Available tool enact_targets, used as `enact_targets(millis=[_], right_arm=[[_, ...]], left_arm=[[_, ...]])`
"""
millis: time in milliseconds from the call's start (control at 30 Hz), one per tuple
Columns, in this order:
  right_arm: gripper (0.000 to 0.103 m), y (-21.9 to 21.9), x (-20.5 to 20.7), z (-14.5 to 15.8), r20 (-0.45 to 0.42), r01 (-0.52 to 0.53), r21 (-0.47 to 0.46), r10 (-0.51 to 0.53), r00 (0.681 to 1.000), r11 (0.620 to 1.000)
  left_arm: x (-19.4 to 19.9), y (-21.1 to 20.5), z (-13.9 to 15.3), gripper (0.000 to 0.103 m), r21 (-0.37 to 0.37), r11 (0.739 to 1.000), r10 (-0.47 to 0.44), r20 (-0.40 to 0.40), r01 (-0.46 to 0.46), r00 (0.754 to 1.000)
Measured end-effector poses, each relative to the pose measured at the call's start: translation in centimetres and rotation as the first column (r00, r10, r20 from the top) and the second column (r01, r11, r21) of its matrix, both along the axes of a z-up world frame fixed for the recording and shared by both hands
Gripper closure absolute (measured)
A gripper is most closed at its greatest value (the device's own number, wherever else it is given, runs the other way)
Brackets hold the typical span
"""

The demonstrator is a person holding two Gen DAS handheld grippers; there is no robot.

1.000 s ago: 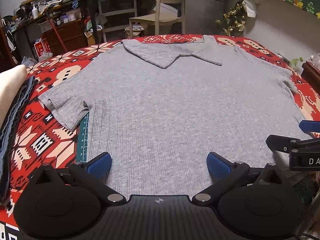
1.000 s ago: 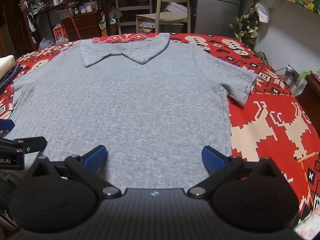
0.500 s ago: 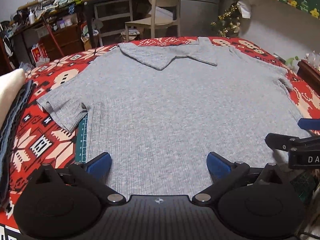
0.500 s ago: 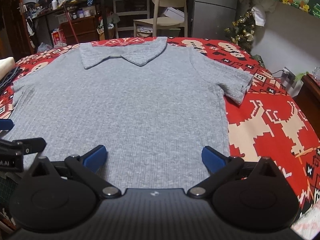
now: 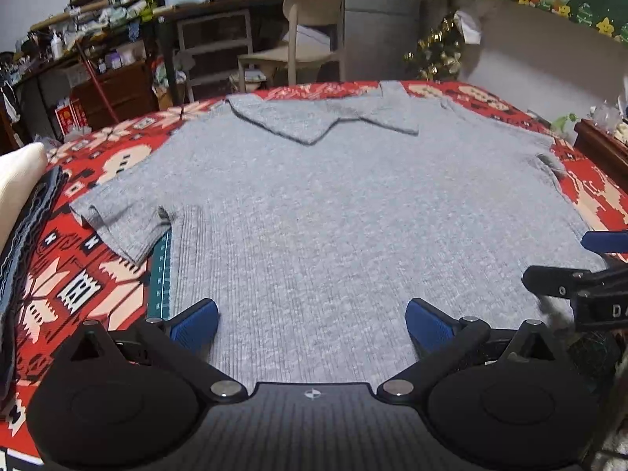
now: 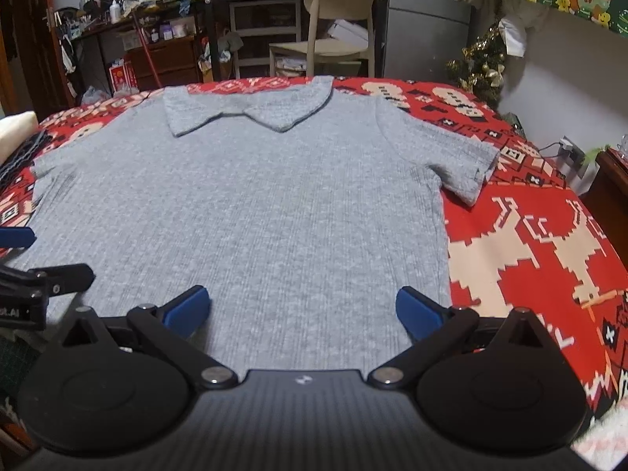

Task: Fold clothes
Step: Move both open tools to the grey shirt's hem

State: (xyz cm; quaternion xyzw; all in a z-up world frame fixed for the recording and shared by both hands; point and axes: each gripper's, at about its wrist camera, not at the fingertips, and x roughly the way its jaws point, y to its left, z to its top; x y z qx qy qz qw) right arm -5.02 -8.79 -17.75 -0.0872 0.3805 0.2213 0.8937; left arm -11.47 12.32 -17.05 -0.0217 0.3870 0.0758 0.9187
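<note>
Cluttered shelves, a beige chair and a small decorated tree stand behind the surface, which is covered by a red patterned cloth with cream figures. Spread flat on that cloth lies a grey ribbed polo shirt, collar at the far end and hem at the near edge, directly ahead of both sets of jaws.

Seen from the left wrist, the left gripper has its jaws spread wide, holding nothing; the blue pads sit over the hem, with shirt fabric filling the gap between them. Whether the pads touch the fabric cannot be told. Beyond the left jaw lies the shirt's short sleeve, slightly rumpled, and a strip of green cutting mat shows between sleeve and body. A stack of folded fabric sits farther left.

From the right wrist, the right gripper likewise has its jaws wide apart and empty, poised over the hem near the shirt's right side seam. The other short sleeve lies flat beyond the right jaw, on the red cloth. Each gripper appears at the edge of the other's view, side by side along the hem.
</note>
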Motion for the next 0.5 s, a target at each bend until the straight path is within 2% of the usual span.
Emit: enact_targets(millis=[200, 367, 500], right_arm=[[0.001, -0.7, -0.3, 0.8, -0.097, -0.060, -0.042, 0.055, 0.994, 0.997], [0.001, -1.5, -1.2, 1.0, -0.135, -0.070, -0.045, 0.064, 0.989, 0.996], [0.001, -1.7, -2.2, 1.3, -0.143, -0.089, -0.066, 0.079, 0.987, 0.994]], left_arm=[[-1.8, 0.5, 0.2, 0.000, -0.008, 0.995, -0.100, -0.036, 0.100, 0.994], [-3.5, 0.6, 0.4, 0.000, -0.023, 0.993, -0.121, -0.066, 0.120, 0.990], [-3.9, 0.1, 0.7, 0.000, 0.002, 0.992, -0.126, -0.090, 0.126, 0.988]])
